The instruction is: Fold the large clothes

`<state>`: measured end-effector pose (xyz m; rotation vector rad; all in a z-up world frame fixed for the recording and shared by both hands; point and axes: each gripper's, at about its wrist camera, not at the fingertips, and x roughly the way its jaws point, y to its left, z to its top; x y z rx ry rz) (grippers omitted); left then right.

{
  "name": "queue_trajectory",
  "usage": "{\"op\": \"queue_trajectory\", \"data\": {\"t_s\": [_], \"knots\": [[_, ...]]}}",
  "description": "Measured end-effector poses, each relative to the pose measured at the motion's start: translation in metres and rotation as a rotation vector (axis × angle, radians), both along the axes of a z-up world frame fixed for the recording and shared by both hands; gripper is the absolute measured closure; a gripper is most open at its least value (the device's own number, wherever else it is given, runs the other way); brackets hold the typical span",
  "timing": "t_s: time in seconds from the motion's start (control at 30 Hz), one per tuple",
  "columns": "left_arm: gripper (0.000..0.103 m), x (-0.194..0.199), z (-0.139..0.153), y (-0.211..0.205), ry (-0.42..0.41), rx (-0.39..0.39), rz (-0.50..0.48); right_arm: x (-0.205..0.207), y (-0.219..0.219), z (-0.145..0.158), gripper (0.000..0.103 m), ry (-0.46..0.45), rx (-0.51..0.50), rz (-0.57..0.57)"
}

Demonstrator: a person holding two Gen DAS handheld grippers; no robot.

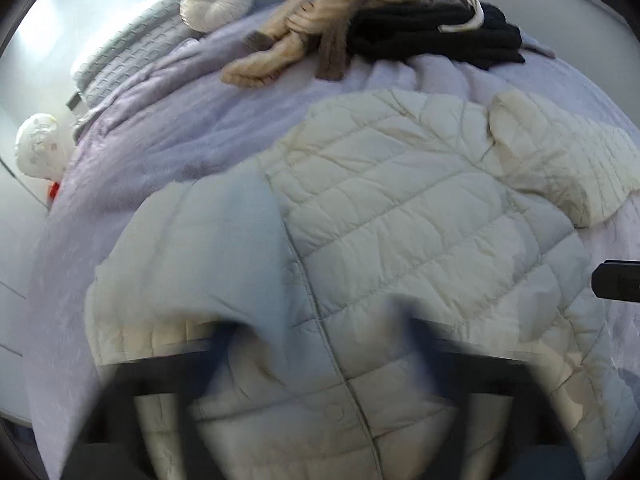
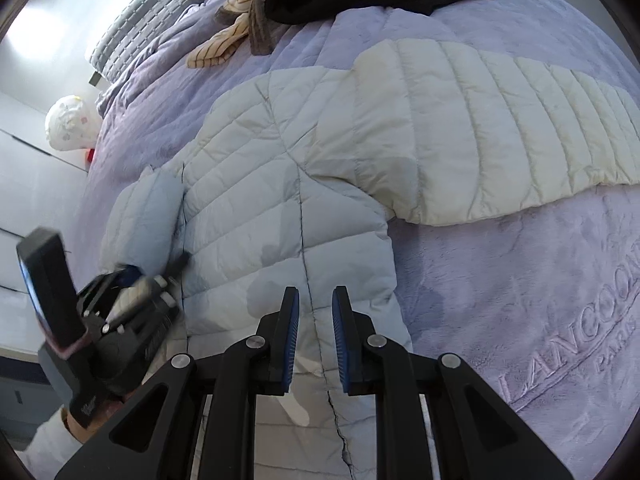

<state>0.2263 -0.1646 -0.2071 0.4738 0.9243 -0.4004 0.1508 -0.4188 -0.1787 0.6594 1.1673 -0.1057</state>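
A pale quilted puffer jacket (image 1: pixel 400 216) lies spread on the lilac bedspread (image 1: pixel 168 148). In the right wrist view the jacket (image 2: pixel 280 184) has one sleeve (image 2: pixel 500 136) stretched out to the right, while a folded-in part (image 2: pixel 148 220) sits at its left edge. My left gripper (image 1: pixel 324 336) hovers low over the jacket's front seam, blurred, jaws wide open and not clamping the cloth. From the right wrist view the left gripper (image 2: pixel 160 276) is at the jacket's left edge. My right gripper (image 2: pixel 316 320) hangs over the jacket's lower body, blue pads a narrow gap apart, nothing between them.
A heap of clothes lies at the far end of the bed: a beige striped garment (image 1: pixel 312 32) and a black one (image 1: pixel 436 36). A round cream cushion (image 1: pixel 216 0) rests on a grey quilted pillow (image 1: pixel 132 52). A white patterned bag (image 1: pixel 38 148) stands beside the bed at left.
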Motion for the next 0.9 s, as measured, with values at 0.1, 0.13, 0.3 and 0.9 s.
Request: {"op": "queue_trajectory", "data": {"t_s": [0.1, 0.13, 0.3, 0.9], "knots": [[0.001, -0.008, 0.009, 0.004, 0.022, -0.025, -0.036, 0.0, -0.003, 0.001, 0.084, -0.003, 0.001, -0.013], [0.001, -0.012, 0.011, 0.006, 0.035, -0.032, -0.041, 0.0, -0.003, 0.001, 0.084, -0.005, -0.001, -0.013], [0.001, -0.031, 0.037, 0.061, 0.004, -0.154, 0.006, 0.011, 0.014, 0.006, 0.082, -0.009, -0.031, 0.024], [0.001, 0.066, -0.036, 0.251, 0.056, -0.012, 0.614, 0.119, 0.29, -0.002, 0.024, -0.237, -0.995, 0.828]]}}
